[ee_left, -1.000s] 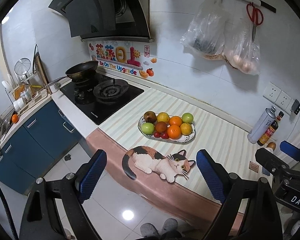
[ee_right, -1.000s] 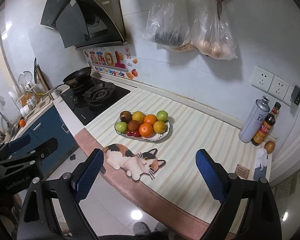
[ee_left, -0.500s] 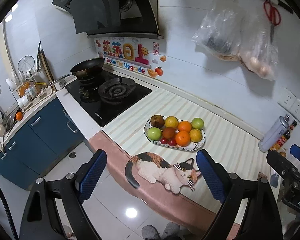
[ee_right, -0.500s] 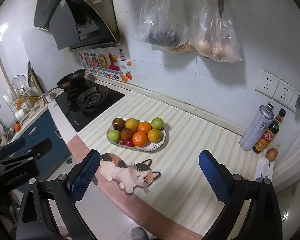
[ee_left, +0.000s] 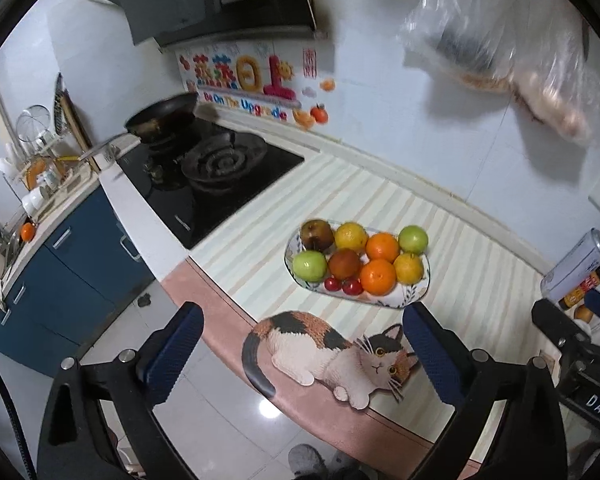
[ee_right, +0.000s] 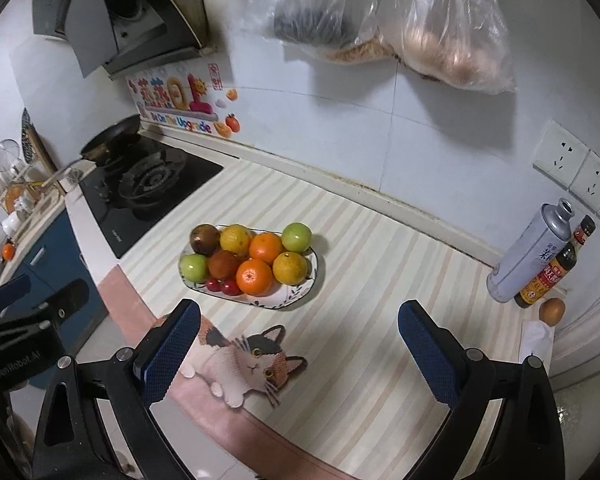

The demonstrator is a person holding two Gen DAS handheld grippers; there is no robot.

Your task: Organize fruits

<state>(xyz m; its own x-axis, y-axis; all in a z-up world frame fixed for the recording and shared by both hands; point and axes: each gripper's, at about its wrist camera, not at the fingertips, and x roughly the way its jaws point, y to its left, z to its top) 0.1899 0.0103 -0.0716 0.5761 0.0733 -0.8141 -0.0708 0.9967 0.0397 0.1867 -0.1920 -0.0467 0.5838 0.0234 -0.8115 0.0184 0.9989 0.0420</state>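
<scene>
As both claws near, the fruit plate (ee_left: 416, 292) looms larger.

- Wall sticker (ee_left: 247, 98): showing "Be On The Upgrade".
- Right tongs' body (ee_left: 592, 394): bearing "DAS".
- Left tongs' body (ee_right: 18, 362): bearing "GenRobot.AI", blurred.

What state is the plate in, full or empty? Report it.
Full. The plate holds two oranges, two green apples, two yellow fruits, two brownish ones and small red ones, covering nearly all of it.
</scene>
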